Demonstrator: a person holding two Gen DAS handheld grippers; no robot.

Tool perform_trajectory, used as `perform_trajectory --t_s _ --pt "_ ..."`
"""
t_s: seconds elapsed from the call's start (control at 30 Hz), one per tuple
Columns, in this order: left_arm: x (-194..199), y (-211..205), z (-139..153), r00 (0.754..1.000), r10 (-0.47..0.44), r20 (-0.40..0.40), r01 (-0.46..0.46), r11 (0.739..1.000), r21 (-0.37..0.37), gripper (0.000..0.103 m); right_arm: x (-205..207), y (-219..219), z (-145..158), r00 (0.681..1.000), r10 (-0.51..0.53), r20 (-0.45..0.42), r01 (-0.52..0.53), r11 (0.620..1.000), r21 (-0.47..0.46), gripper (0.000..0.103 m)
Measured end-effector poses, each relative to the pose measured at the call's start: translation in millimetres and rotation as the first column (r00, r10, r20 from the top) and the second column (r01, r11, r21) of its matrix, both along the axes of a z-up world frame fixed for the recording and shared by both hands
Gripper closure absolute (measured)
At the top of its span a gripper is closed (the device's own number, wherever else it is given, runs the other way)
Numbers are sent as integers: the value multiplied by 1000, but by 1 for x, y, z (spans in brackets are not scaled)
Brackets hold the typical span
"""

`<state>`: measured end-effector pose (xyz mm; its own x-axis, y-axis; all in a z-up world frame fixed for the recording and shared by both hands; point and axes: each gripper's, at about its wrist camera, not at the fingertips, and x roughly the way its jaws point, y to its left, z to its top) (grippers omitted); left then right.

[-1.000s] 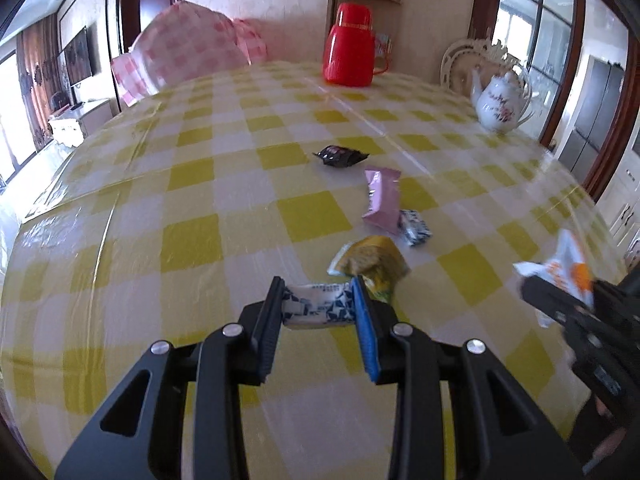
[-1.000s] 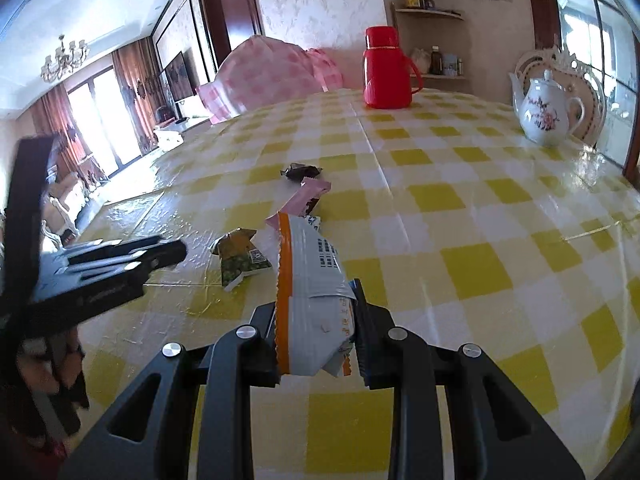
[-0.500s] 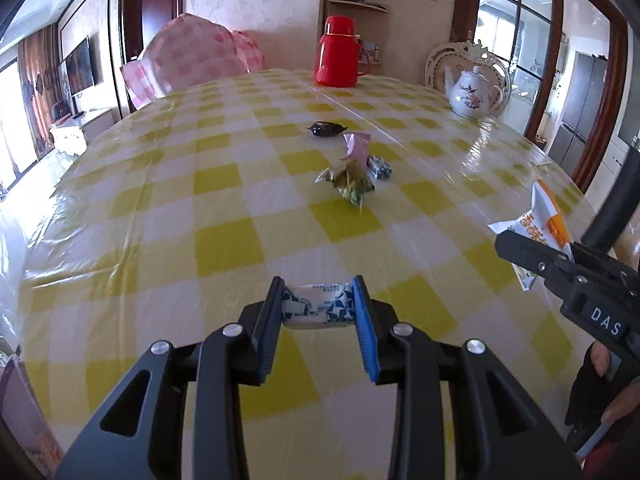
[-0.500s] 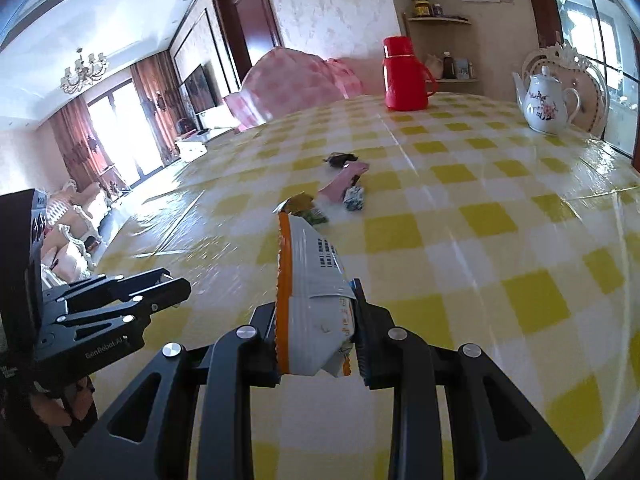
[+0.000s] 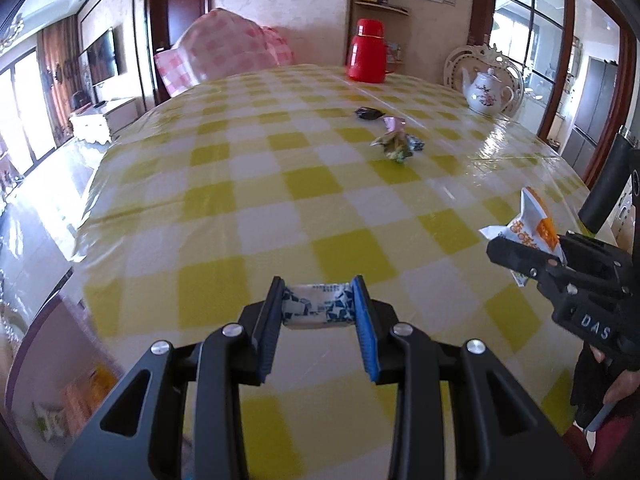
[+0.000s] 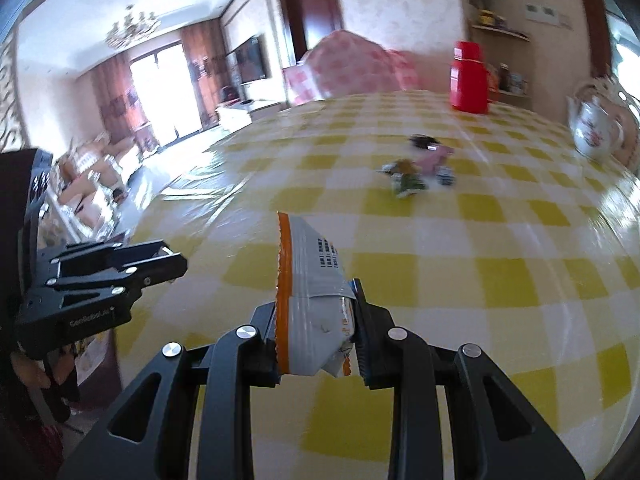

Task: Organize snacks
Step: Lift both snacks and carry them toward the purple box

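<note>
Left tool (image 5: 319,307): angled down over the near edge of the worktop (image 5: 256,184), clenched on a blue-and-white candy packet (image 5: 318,309) held crosswise between its pads, clear of the cloth.
Right tool (image 6: 316,320): also tilted downward, to the right of the left one, clamped on a grey-and-orange snack bag (image 6: 312,292) that stands upright between the pads.
Person: fingers (image 5: 618,382) wrapped on the right tool's handle, at the lower right of the left view.
Loose snacks: a green wrapper (image 5: 394,146), a pink packet (image 5: 394,123) and a dark wrapper (image 5: 369,113) lie close together, well beyond both tools.
Far end: red thermos (image 5: 366,51) and white teapot (image 5: 486,92), apart.
</note>
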<state>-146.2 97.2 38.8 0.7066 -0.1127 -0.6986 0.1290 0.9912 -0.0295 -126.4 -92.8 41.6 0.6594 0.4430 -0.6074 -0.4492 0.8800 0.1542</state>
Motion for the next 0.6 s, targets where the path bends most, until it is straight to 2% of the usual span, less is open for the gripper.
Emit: perform_trajectory --t_s 0.3,0.6 --pt "-32 51 -1 998 69 -1 -69 998 11 69 -30 64 6 992 126 18 -125 990 -58 76" --pt "-52 96 2 990 142 -2 -142 989 32 69 -57 125 7 963 267 16 -266 962 -70 76"
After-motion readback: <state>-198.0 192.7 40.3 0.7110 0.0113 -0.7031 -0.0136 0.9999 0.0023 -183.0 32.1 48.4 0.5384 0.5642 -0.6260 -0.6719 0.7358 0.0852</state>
